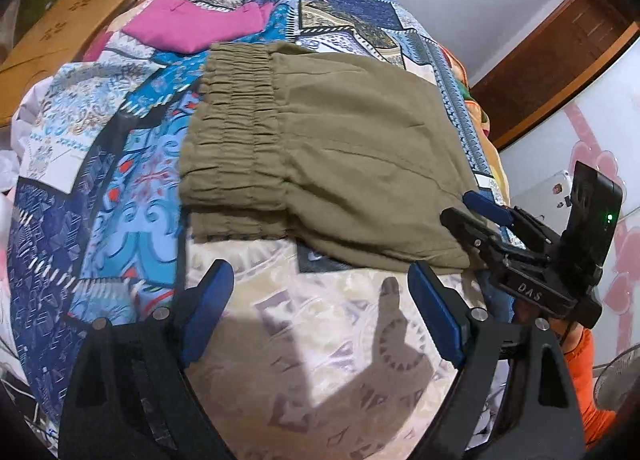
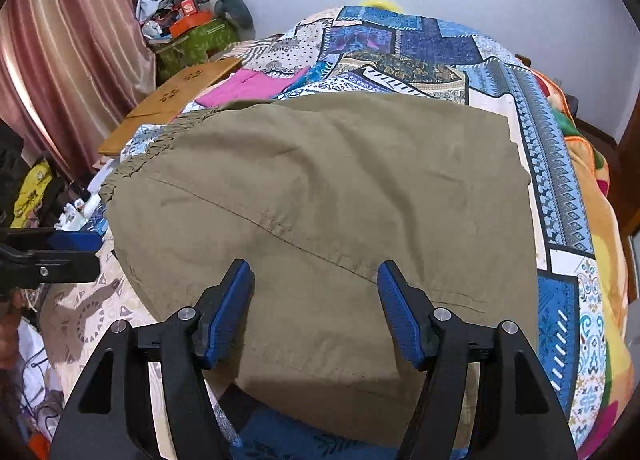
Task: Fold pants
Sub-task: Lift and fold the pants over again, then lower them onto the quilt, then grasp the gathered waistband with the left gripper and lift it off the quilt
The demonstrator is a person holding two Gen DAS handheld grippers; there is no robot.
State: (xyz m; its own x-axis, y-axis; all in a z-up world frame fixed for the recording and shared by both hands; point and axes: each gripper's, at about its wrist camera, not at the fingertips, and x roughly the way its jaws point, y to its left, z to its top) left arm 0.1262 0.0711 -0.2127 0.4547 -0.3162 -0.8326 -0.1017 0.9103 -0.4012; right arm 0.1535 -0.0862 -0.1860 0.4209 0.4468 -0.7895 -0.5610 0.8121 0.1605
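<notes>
Pants [image 2: 320, 188], folded into an olive block, lie flat on the patterned bedspread [image 1: 132, 188], and we see both grippers hovering with nothing between their blue pads. Our left gripper [image 1: 320, 300] has its fingers spread wide above bare bedspread just short of the near edge of the pants; our right gripper [image 2: 316, 300] has its fingers parted over the pants, above the long seam, pressing nothing. Outward, the gathered waistband [image 1: 236, 116] faces left, a pink garment [image 1: 192, 26] lies beyond it, and a wooden board [image 2: 172, 100] sits at the bed's far left edge.
</notes>
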